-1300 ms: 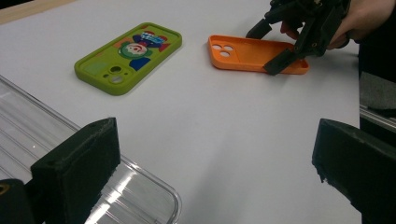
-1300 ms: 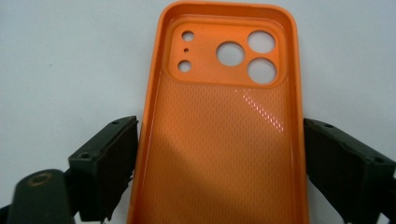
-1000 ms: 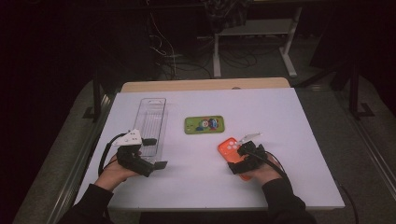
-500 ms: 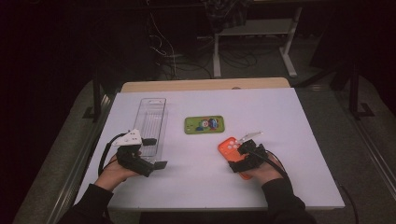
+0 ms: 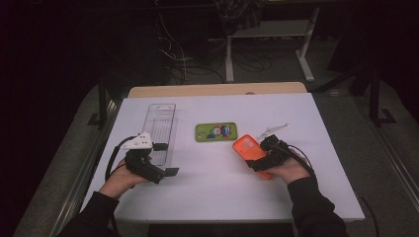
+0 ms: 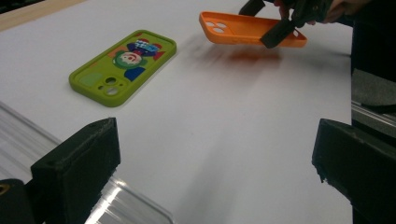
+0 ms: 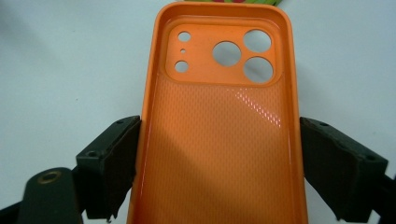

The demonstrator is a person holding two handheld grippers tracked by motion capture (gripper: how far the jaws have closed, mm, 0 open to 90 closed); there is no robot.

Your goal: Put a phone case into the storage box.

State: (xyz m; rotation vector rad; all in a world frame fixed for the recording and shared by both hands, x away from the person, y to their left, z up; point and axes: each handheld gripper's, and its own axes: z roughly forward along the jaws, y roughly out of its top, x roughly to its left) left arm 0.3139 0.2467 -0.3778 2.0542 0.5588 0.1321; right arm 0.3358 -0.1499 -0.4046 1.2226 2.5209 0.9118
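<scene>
My right gripper [image 7: 217, 163] is shut on an orange phone case [image 7: 219, 130], its pads pressing on the two long sides, hollow side up. In the left gripper view the orange case [image 6: 247, 29] hangs tilted just above the white table, a shadow under it. From above, the orange case [image 5: 249, 150] and right gripper [image 5: 259, 160] are at the right of centre. A green phone case [image 5: 216, 132] with a cartoon print lies flat mid-table, seen closer as the green case [image 6: 123, 65]. My left gripper [image 5: 166, 159] stands open with nothing between its fingers, low over the table [image 6: 215, 158].
A long clear plastic tray [image 5: 163, 123] lies beside the left gripper, its near corner [image 6: 130, 205] under the left jaw. The white table top [image 5: 212, 197] ends at a wooden strip at the back. The surroundings are dark, with cables and stands beyond.
The right gripper has risen a little with the orange case, which now sits slightly farther up the table in the high view. The left hand has kept still.
</scene>
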